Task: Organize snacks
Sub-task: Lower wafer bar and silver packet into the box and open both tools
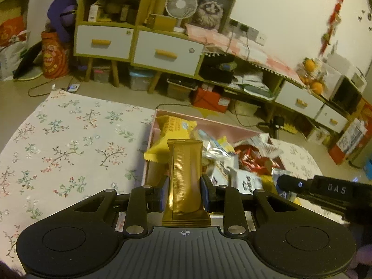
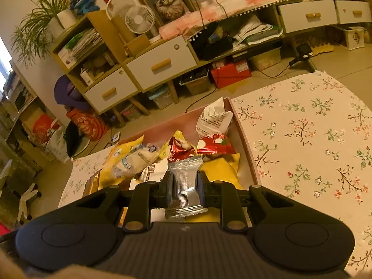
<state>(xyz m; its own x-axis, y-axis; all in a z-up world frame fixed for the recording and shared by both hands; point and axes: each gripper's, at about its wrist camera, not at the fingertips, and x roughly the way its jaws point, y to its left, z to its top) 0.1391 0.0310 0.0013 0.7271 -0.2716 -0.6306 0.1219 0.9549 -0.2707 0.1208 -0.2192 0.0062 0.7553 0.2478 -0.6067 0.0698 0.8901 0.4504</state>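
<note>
Above the pink box [image 1: 152, 125] of mixed snacks [image 2: 181, 148], the left gripper [image 1: 184, 191] pinches a gold packet [image 1: 184, 174] upright; the right gripper [image 2: 184, 186] clamps a silver packet [image 2: 187, 183]; both seem picked out for sorting onto the floral cloth [image 2: 302, 139].

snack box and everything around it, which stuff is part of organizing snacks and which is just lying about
Part of the job:
- gold packet in the left tool
- silver packet in the right tool
- pink box of mixed snacks
- floral cloth

Just lying about:
- white fan
- framed picture
- oranges
- potted plant
</note>
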